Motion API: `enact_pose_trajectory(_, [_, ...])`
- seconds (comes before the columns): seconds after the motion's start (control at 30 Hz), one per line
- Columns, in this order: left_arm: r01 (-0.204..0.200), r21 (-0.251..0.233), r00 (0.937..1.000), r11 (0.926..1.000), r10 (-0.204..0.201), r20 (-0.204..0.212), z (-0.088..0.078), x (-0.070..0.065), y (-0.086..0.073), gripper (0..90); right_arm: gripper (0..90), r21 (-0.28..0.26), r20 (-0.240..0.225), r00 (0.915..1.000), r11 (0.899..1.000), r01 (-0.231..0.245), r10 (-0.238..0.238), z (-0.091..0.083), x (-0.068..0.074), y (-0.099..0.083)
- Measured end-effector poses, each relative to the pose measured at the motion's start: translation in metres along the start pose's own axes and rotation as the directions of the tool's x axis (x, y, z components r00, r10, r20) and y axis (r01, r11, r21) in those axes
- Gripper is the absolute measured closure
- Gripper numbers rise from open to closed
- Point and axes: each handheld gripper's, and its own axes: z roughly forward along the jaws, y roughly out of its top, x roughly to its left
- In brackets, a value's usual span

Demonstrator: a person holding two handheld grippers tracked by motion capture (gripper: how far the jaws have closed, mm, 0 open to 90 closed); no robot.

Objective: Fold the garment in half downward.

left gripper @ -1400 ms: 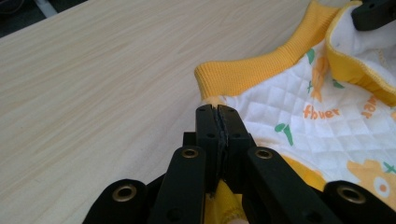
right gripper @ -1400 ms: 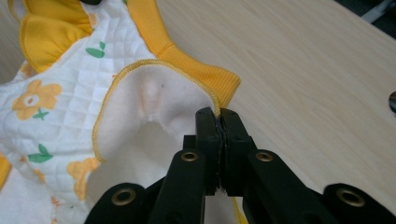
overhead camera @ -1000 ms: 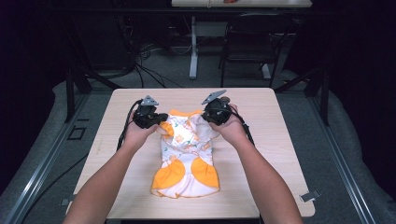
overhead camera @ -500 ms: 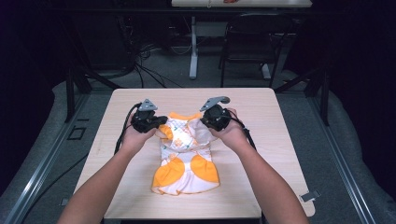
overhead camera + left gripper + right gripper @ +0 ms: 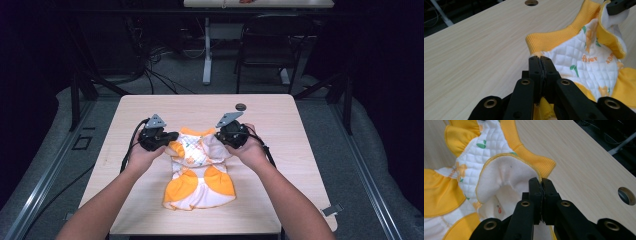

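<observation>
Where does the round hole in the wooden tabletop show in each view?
High view: round hole in the light wooden tabletop, far side, just beyond the right gripper.
Left gripper view: hole at the top edge, left of centre.
Right gripper view: hole at the right edge.
Shared landmark: the orange and white quilted garment's ribbed orange collar.

Orange-white quilted garment [image 5: 199, 172], crumpled, table centre

high view overlooks table [image 5: 280, 115]; gripper views close, sharing garment [image 5: 584, 62].

Quilted, soft cloth garment [image 5: 200, 170] with ribbed trim; smooth matt wood-grain table [image 5: 295, 150].
</observation>
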Motion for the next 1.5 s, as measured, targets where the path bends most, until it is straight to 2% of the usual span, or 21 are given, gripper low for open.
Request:
enact_pose_trajectory(0.43, [-0.023, 0.008, 0.9989, 0.9997, 0.022, 0.042, -0.007, -0.015, -0.018, 88.4, 87.5, 0.025, -0.015, 0.9985, 0.998, 0.053, -0.053, -0.006, 0.017, -0.005])
enact_pose_trajectory(0.83, [-0.047, 0.032, 0.9965, 0.9984, 0.045, 0.070, -0.007, -0.032, -0.041, 88.3, 87.5, 0.054, -0.051, 0.9975, 0.997, 0.051, -0.049, -0.001, 0.034, -0.023])
enact_pose_trajectory(1.03, [-0.033, 0.023, 0.9950, 0.9992, 0.031, 0.096, -0.009, -0.039, -0.049, 88.1, 87.5, 0.054, -0.057, 0.9974, 0.997, 0.048, -0.045, -0.002, 0.039, -0.034])
enact_pose_trajectory(1.13, [-0.020, 0.011, 0.9937, 0.9997, 0.019, 0.111, -0.011, -0.042, -0.053, 87.9, 87.4, 0.030, -0.060, 0.9977, 0.999, 0.033, -0.031, -0.004, 0.042, -0.038])
enact_pose_trajectory(1.2, [-0.018, 0.006, 0.9926, 0.9998, 0.017, 0.120, -0.013, -0.044, -0.057, 87.8, 87.3, 0.038, -0.068, 0.9970, 0.999, 0.039, -0.036, -0.005, 0.044, -0.042])
enact_pose_trajectory(1.5, [-0.012, 0.021, 0.9850, 0.9997, 0.008, 0.172, -0.016, -0.058, -0.072, 82.0, 86.9, 0.030, -0.099, 0.9950, 0.999, 0.020, -0.017, -0.006, 0.053, -0.057])
